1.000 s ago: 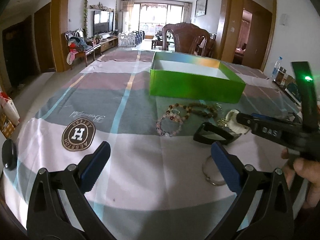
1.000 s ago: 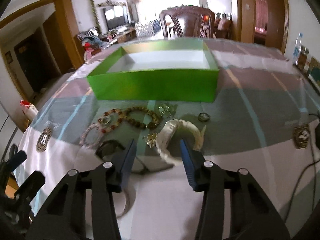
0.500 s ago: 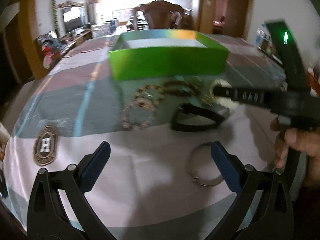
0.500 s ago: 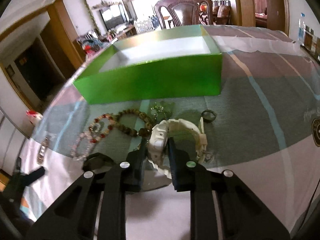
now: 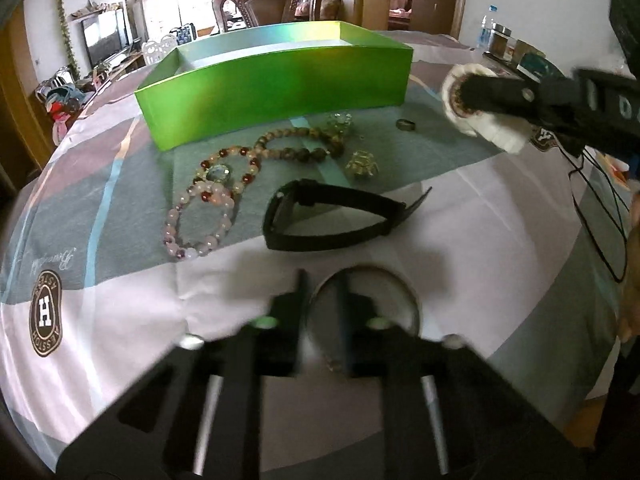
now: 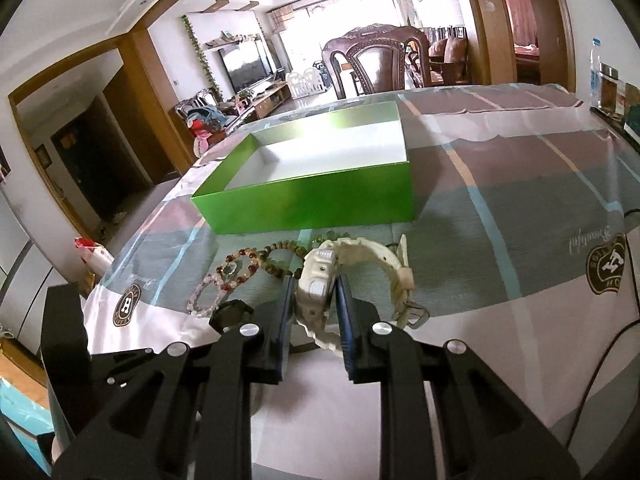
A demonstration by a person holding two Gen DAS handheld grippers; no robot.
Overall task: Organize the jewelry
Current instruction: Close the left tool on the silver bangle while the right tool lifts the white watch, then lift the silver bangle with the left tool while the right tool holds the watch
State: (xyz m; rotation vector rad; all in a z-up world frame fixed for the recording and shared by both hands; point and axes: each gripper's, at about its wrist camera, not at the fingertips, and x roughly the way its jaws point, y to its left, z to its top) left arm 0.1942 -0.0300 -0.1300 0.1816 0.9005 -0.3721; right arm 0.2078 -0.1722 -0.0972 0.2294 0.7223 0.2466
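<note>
A green box (image 5: 280, 92) stands open on the tablecloth, white inside and holding nothing. In front of it lie bead bracelets (image 5: 200, 220), a brown bead string (image 5: 300, 144), a small ring (image 5: 405, 124), a gold trinket (image 5: 362, 164) and a black watch (image 5: 332, 216). My left gripper (image 5: 320, 308), blurred, is shut on the near left rim of a silver bangle (image 5: 400, 284) lying on the cloth. My right gripper (image 6: 314, 292) is shut on the case of a white watch (image 6: 320, 280). In the left wrist view the white watch (image 5: 496, 132) hangs above the table, right of the box.
A wooden chair (image 5: 268, 0) stands behind the table. Bottles and jars (image 5: 500, 36) crowd the far right edge. A thin black cable (image 5: 600, 232) runs across the right side of the cloth. A person's hand (image 5: 632, 280) shows at the right border.
My left gripper came down over the silver bangle and shut on its rim. My right gripper shut on the white watch and lifted it off the cloth.
</note>
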